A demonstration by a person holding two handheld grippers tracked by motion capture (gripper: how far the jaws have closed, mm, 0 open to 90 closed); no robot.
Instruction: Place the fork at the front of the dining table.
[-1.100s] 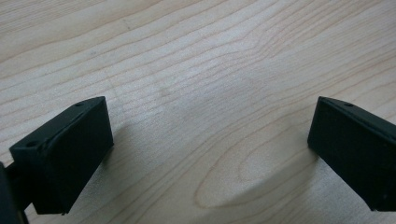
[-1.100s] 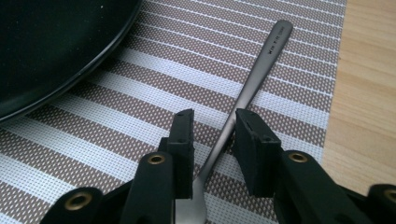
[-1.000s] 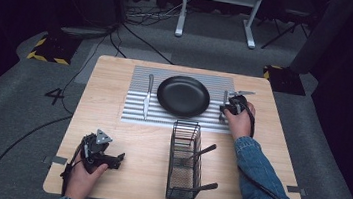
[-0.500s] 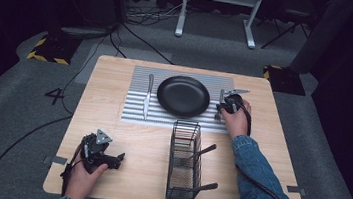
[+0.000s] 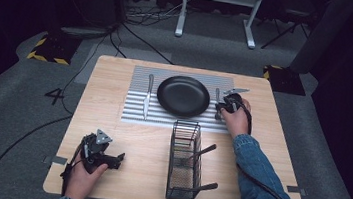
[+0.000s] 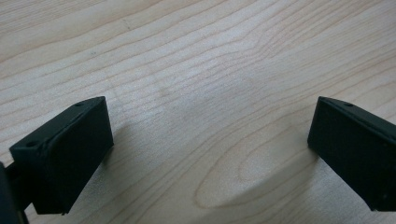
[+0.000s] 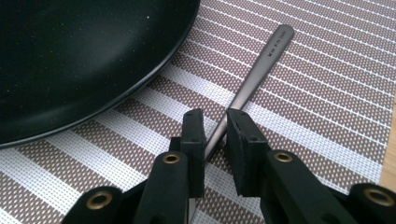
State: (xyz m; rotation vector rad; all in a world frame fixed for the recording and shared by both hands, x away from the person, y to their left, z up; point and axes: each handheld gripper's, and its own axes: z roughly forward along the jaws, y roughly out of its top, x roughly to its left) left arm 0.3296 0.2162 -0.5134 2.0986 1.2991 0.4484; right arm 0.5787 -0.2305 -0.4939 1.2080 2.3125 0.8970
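A silver utensil [image 7: 261, 65] lies on the striped placemat [image 7: 327, 70] just right of the black plate [image 7: 70, 56]. My right gripper [image 7: 215, 116] straddles the utensil's handle. Its jaws have just been closing and stand narrow, with a sliver of gap still on each side of the handle. From above, the right gripper [image 5: 220, 107] sits at the plate's [image 5: 183, 96] right edge, over the utensil [image 5: 217, 95]. My left gripper [image 5: 118, 159] rests at the table's front left. Its jaws are wide open over bare wood, as the left gripper [image 6: 210, 135] view shows.
A knife [image 5: 147, 101] lies on the placemat [image 5: 133, 112] left of the plate. A black wire basket [image 5: 182, 160] with dark-handled utensils stands near the front edge, between my two arms. Cables trail from both grippers.
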